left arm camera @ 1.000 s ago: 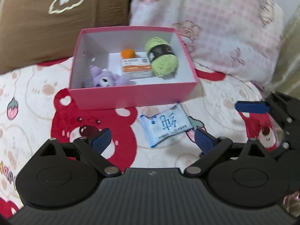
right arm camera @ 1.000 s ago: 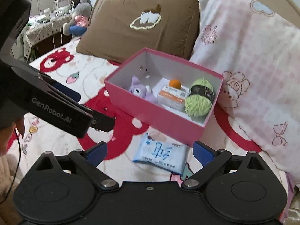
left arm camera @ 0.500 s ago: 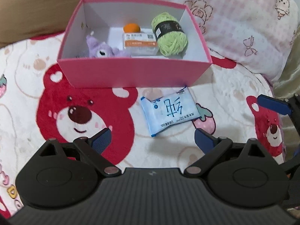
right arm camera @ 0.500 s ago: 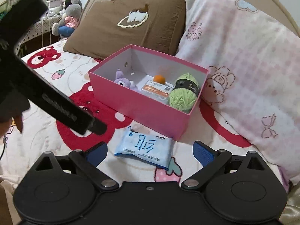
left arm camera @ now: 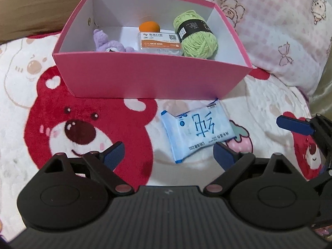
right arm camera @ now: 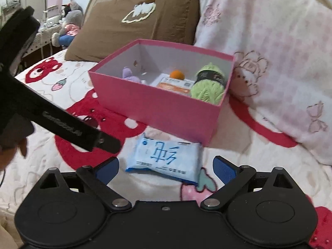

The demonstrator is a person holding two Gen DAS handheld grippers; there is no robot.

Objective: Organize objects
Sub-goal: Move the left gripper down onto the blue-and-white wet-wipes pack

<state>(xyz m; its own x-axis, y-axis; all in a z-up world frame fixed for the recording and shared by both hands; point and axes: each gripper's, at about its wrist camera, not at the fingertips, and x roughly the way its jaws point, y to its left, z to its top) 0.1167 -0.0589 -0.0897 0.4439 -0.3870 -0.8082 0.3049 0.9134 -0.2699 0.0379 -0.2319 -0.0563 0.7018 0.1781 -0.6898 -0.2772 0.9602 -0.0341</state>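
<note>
My left gripper (left arm camera: 168, 155) is wide but its jaws are closing a bit, nothing between them yet. The right gripper (right arm camera: 165, 169) is spread open and empty too. The one tissue pack (left arm camera: 198, 129) lies flat on the bed blanket (left arm camera: 31, 83), just ahead of both grippers, right in front of the pink box (left arm camera: 145, 78), long axis slanted across my left jaws. Right gripper looks more squarely lined up, I'd say. Already in the box: one green yarn ball (left arm camera: 197, 36), one purple plush (left arm camera: 108, 44), one orange ball (left arm camera: 149, 26), one small labeled case (left arm camera: 159, 43).
</note>
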